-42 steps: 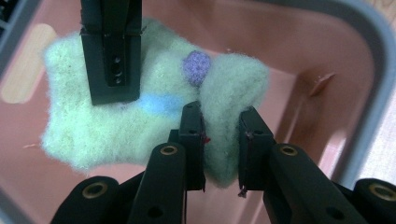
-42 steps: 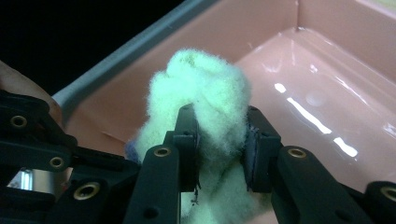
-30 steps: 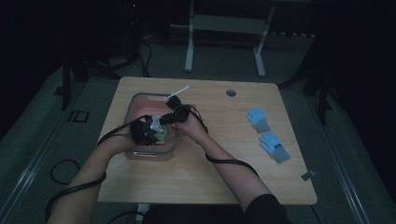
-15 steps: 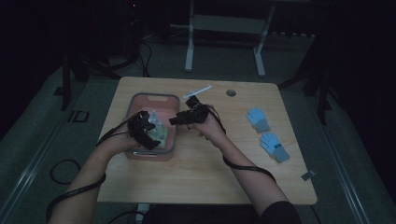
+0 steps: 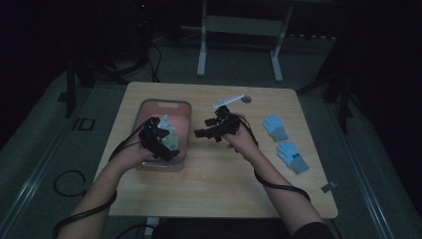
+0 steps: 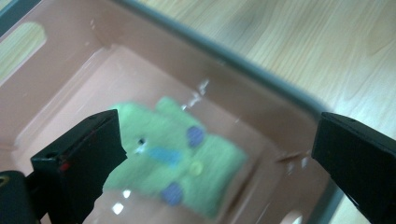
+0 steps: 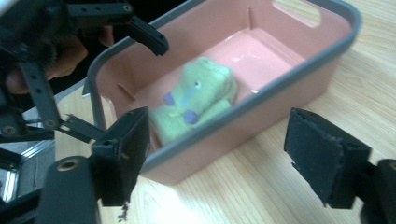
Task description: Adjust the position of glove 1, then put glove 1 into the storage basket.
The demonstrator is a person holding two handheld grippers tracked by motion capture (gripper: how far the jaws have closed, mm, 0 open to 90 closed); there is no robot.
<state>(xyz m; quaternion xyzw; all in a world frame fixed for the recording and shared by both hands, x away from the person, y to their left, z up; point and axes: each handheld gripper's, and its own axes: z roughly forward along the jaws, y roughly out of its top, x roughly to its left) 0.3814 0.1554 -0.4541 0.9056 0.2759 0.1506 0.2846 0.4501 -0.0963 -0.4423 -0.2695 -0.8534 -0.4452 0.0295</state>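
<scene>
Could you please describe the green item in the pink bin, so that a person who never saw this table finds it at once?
On the wooden table stands a pink bin with a grey rim. On its floor lies a small folded green cloth item. Its light green colour with purple and blue spots sets it apart from the two blue gloves lying on the table outside the bin.

The green glove [image 6: 175, 156] in the pink bin [image 6: 56, 79] is blurred, its printed marks unreadable.

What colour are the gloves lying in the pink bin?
Light green gloves with purple and blue spots, lying in the bin; clearest in the right gripper view.
</scene>
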